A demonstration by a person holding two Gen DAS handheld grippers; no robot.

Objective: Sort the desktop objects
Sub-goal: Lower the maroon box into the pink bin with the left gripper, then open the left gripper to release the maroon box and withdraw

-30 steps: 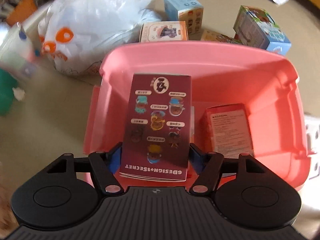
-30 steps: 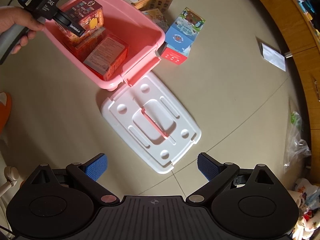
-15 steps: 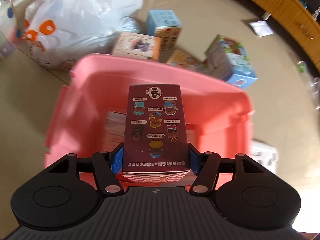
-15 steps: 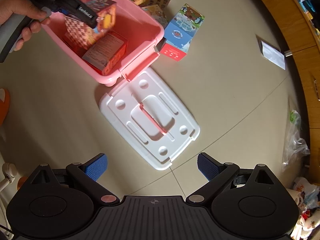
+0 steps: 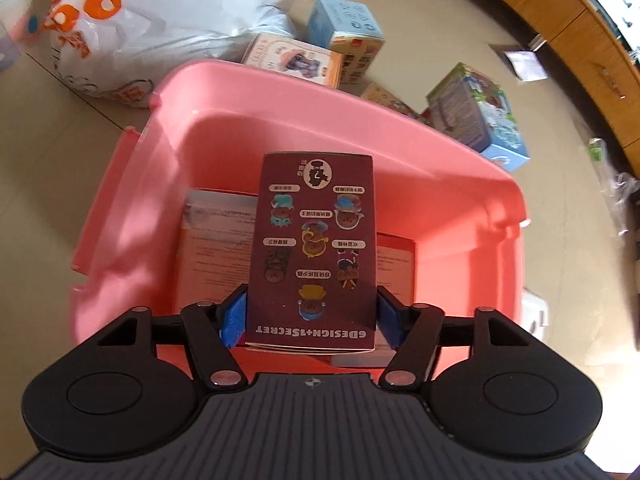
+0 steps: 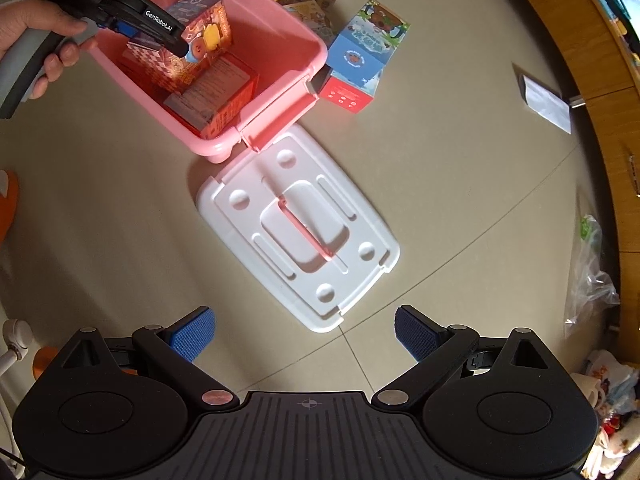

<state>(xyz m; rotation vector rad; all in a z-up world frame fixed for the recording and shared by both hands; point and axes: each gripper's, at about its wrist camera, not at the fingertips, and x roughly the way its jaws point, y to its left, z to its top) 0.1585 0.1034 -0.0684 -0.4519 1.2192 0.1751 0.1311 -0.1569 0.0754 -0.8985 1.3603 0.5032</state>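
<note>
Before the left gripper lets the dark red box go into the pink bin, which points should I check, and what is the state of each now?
1. Dark red cardboard box sits between the left gripper pads while its jaws are opening: ok.
2. Box is over the inside of the pink plastic bin, not its rim: ok.
3. Two flat red boxes already lie on the bin floor; free floor under the held box: cannot tell.
4. Box has reached the bottom: cannot tell.
5. White plastic lid lies on the floor beside the bin, out of the way: ok.
6. Right gripper is open, empty, away from the bin: ok.
</note>
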